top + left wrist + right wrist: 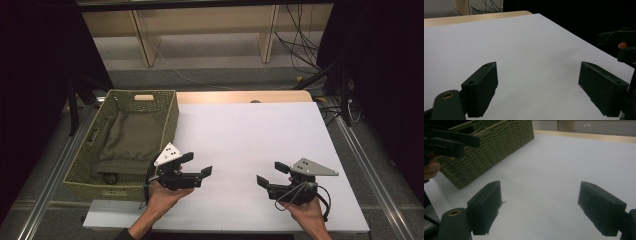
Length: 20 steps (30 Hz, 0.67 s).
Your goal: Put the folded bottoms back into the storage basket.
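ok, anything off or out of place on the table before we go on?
Nothing stands out. The woven basket sits squarely at the left edge of the white table, with a folded olive cloth lying flat inside. The left gripper and right gripper are both open with nothing between the jaws. No spills or damage.

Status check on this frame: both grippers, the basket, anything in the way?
Left gripper open, empty. Right gripper open, empty. Green basket at table's left edge, folded cloth inside. White tabletop bare between grippers.
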### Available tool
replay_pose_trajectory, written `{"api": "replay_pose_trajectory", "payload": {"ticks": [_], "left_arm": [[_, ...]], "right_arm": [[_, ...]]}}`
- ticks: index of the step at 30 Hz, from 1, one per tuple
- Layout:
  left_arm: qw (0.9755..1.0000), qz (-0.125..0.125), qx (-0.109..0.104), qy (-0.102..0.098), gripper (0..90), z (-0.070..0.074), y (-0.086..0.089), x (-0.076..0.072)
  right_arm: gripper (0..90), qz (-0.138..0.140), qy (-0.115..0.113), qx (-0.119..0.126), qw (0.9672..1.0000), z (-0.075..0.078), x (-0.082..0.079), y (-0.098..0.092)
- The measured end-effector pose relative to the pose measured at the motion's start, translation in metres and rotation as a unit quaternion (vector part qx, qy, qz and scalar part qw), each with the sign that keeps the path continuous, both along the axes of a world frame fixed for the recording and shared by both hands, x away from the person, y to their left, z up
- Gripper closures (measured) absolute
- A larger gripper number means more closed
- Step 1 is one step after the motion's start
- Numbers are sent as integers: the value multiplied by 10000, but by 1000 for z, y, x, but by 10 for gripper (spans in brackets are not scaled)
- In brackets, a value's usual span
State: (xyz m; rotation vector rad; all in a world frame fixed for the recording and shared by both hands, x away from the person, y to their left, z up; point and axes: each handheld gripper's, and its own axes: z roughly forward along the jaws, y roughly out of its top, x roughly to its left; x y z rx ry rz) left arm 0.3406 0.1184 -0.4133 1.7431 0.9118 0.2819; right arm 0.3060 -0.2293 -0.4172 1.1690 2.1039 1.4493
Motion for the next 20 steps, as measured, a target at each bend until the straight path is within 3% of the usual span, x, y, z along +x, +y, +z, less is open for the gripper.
{"api": "replay_pose_trajectory", "payload": {"ticks": [2,6,15,20], "left_arm": [[10000,14,-59,-54,156,-2,0,-4],[9998,-27,68,-169,155,-4,-2,-9],[10000,16,-51,-54,154,-7,-1,-7],[10000,-1,7,-30,154,-10,-2,-6]], "right_arm": [[197,-16,-27,-3,10000,0,-3,-1],[195,-41,-113,22,9999,0,-5,-2],[193,-67,-243,29,9997,1,-4,-3],[193,-61,-229,29,9997,1,-4,-3]]}}
